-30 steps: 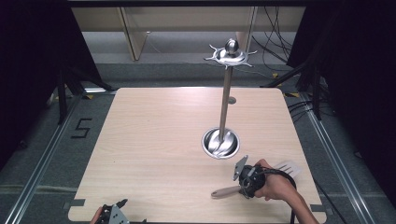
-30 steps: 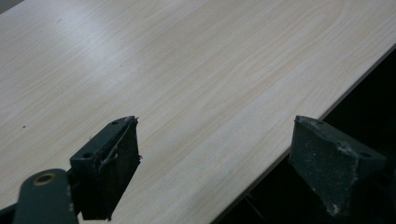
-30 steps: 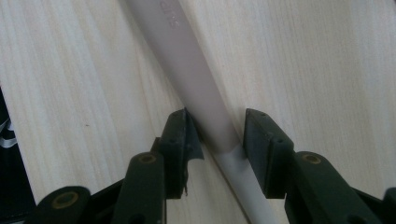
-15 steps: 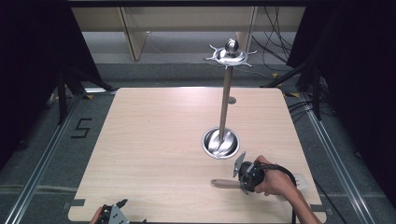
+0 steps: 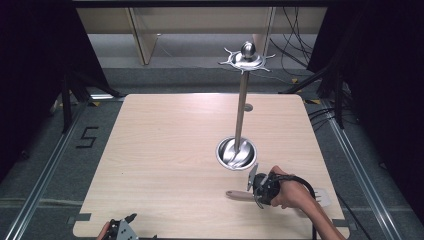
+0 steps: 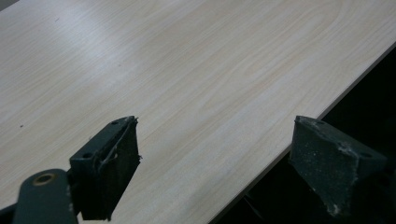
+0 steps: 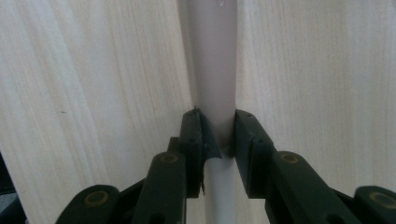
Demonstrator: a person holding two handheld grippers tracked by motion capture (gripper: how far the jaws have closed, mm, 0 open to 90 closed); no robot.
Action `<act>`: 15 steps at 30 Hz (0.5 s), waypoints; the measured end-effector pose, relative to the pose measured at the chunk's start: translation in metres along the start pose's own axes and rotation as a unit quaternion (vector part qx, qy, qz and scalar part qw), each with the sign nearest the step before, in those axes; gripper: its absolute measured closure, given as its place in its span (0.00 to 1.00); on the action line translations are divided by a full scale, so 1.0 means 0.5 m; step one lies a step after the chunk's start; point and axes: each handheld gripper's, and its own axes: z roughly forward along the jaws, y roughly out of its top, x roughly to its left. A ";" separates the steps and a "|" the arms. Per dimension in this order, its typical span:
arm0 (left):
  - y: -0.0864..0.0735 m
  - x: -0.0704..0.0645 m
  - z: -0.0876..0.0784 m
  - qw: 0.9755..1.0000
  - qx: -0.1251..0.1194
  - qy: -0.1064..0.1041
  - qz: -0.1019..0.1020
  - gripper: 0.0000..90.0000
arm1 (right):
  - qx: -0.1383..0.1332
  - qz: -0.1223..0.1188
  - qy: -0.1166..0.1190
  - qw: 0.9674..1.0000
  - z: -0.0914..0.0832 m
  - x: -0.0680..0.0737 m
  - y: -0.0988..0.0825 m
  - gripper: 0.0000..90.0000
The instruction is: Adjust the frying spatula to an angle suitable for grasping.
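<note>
A spatula lies on the table near the front right, its pale handle (image 5: 236, 194) pointing left and its slotted head (image 5: 323, 197) poking out past the person's wrist. My right gripper (image 5: 260, 189) has just been closing and is now shut on that handle (image 7: 212, 70), one pad pressing each side, as the right gripper view (image 7: 218, 126) shows. A tall metal stand (image 5: 241, 107) with a round base (image 5: 236, 152) and a ring of hooks on top (image 5: 246, 59) rises just behind it. My left gripper (image 5: 122, 227) sits at the front left edge, and in its own view (image 6: 215, 140) the jaws stand wide apart over bare wood.
The light wooden table (image 5: 165, 150) spans the middle of the high view. Its front edge (image 6: 299, 135) runs under my left gripper. Grey floor with rails and a "5" mark (image 5: 86, 136) surrounds it; shelves and cables stand behind.
The right gripper's jaws have closed on the spatula handle. Both hands have stayed where they were, and the spatula still lies on the table.
</note>
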 end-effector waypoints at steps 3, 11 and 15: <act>-0.001 0.000 -0.002 1.000 0.001 0.005 -0.003 0.17 | -0.006 0.013 -0.003 1.000 -0.003 -0.001 -0.007 0.84; 0.001 0.003 -0.005 1.000 0.011 -0.006 -0.003 0.17 | -0.072 0.031 -0.018 0.997 -0.041 -0.006 -0.034 0.84; 0.001 0.004 -0.006 1.000 0.013 -0.005 -0.002 0.17 | -0.126 0.063 -0.035 0.989 -0.070 -0.006 -0.059 0.84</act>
